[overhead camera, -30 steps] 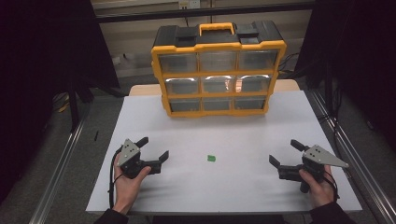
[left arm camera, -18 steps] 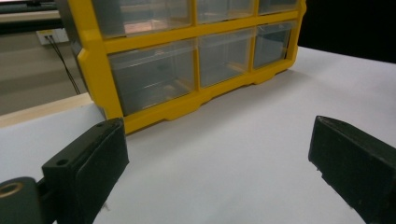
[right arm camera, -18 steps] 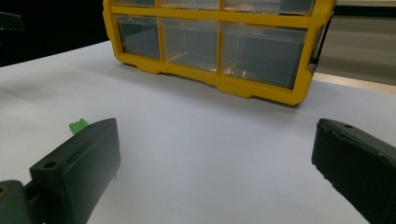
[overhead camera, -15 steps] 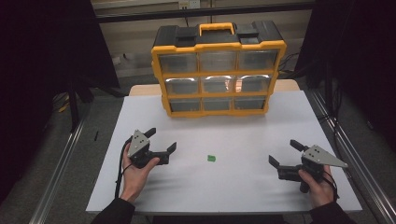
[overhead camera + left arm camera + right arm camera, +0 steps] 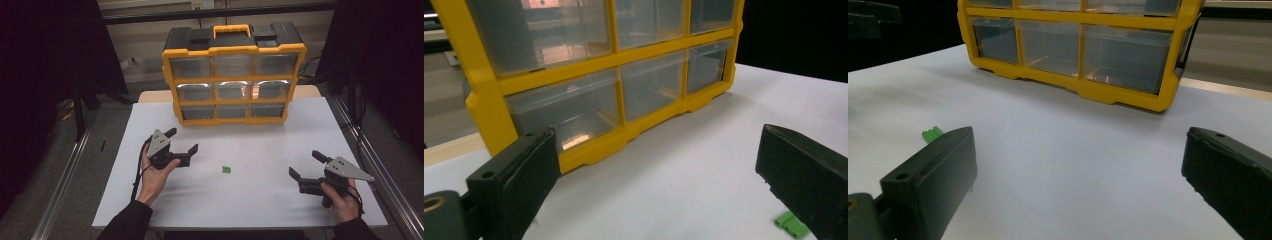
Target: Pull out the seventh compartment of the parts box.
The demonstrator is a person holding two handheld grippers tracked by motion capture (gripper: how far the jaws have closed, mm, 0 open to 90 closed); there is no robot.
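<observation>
A small green part (image 5: 226,169) lies on the white table (image 5: 250,150) near the middle. The same green part (image 5: 791,223) sits low right in the left gripper view, and the green part (image 5: 931,133) peeks out behind the left jaw in the right gripper view. My left gripper (image 5: 181,141) is open, held a little left of the part, jaws empty. My right gripper (image 5: 307,165) is open near the front right, also empty. A yellow and black drawer organizer (image 5: 234,75) with clear drawers stands at the back of the table.
The organizer (image 5: 599,75) looms close ahead in the left gripper view; the organizer (image 5: 1073,45) stands farther off in the right gripper view. Metal frame rails (image 5: 65,180) run along both table sides. Dark curtains surround the space.
My left gripper has moved forward and right, toward the organizer and the green part. The right gripper has stayed where it was.
</observation>
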